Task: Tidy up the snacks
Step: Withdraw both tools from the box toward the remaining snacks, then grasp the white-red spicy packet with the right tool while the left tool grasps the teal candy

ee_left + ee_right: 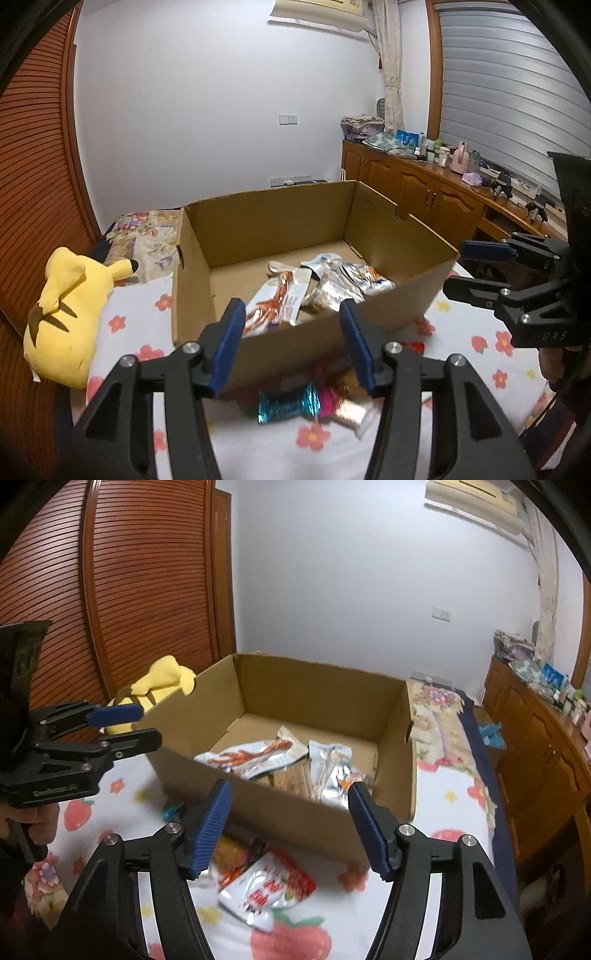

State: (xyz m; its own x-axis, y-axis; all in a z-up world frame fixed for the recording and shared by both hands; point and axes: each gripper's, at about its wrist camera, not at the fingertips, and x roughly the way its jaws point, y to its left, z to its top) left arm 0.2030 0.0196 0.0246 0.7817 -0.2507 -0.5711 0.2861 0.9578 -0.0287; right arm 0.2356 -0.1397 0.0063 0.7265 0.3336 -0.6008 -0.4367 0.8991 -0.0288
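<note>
both grippers' fingers spread, empty; snack packets [266, 890] on bed beneath, box [258, 218] ahead.

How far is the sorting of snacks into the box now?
Partly done. Several foil snack packets already lie inside the brown cardboard box. Both tools are open and hold nothing. A shiny blue wrapped sweet and a red-and-white pouch wait on the flowered bedsheet.

A home bedroom: a bed [258, 443] under a flower-printed sheet fills the foreground, with a yellow plush toy [66, 314] at nine o'clock against a slatted wooden wardrobe door [33, 184]. At two o'clock a wooden cabinet [417, 184] carries bottles and toiletries (quite cluttered), beside a tied curtain [391, 74], with an air conditioner [317, 11] at twelve.
</note>
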